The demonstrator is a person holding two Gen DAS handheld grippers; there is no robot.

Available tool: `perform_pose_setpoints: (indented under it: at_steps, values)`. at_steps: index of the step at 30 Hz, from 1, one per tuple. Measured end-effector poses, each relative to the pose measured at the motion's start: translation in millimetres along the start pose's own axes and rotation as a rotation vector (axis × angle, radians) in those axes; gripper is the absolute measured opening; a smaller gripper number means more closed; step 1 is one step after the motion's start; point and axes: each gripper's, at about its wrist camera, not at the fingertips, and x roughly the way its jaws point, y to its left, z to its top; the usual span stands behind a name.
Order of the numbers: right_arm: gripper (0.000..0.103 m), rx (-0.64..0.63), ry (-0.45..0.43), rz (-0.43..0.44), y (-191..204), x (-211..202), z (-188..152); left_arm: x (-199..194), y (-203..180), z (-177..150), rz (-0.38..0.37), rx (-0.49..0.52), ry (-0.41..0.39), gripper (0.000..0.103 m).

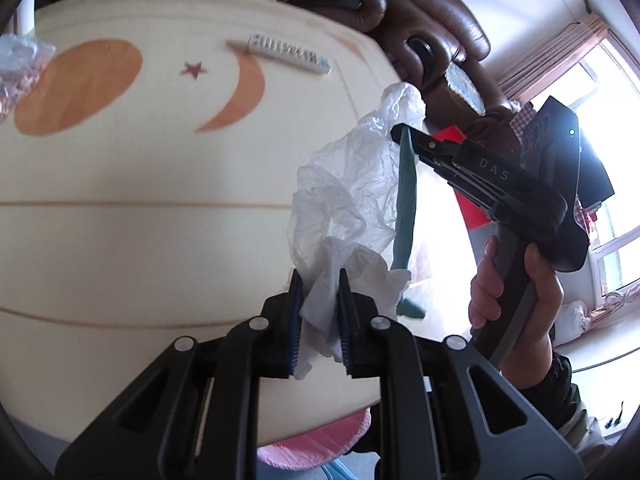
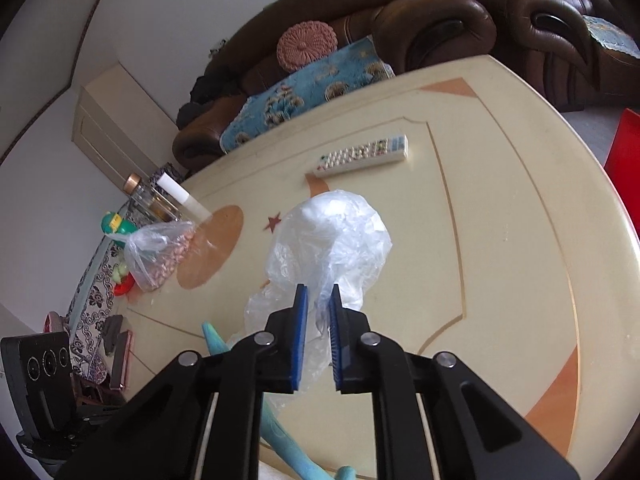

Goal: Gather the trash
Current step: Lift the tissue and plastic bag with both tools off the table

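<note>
In the left wrist view my left gripper [image 1: 320,312] is shut on a crumpled white tissue [image 1: 320,300], held just above the cream table [image 1: 140,240]. To its right a hand [image 1: 516,280] holds my right gripper [image 1: 402,130]. A crinkled clear plastic bag [image 1: 352,176] and a long teal strip [image 1: 405,208] hang from its tips. In the right wrist view my right gripper [image 2: 318,320] is shut on the clear plastic bag [image 2: 332,236], lifted over the table [image 2: 500,240]. The teal strip [image 2: 216,340] trails below the fingers. Whether the pads pinch it too, I cannot tell.
A white remote [image 2: 364,154] lies on the far part of the table. A knotted clear bag of peanuts [image 2: 160,252] and a bottle [image 2: 188,200] sit at the left edge. A brown sofa [image 2: 440,20] stands behind; a red chair [image 2: 624,152] is right. Something pink [image 1: 320,440] shows below the table edge.
</note>
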Motion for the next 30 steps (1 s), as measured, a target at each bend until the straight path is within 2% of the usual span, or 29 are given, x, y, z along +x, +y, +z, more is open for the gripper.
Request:
perform_pose_setpoints:
  at_steps: [3, 8, 15, 20, 30]
  values:
    - [0.01, 0.028, -0.031, 0.013, -2, -7, 6, -9, 7, -1, -0.02, -0.002, 0.002, 0.017]
    - [0.009, 0.058, -0.091, -0.042, -13, -14, 11, -2, 17, 0, 0.017, -0.035, 0.018, 0.017]
    - [0.009, 0.068, -0.112, -0.071, -24, -20, 14, -8, 31, 5, 0.028, -0.087, -0.008, 0.013]
    - [0.009, 0.059, -0.157, -0.081, -21, -36, 21, -19, 23, 13, 0.055, -0.059, -0.043, 0.013]
    - [0.009, -0.028, -0.322, -0.14, 7, -101, 45, -56, -10, 11, 0.085, 0.002, -0.118, 0.013]
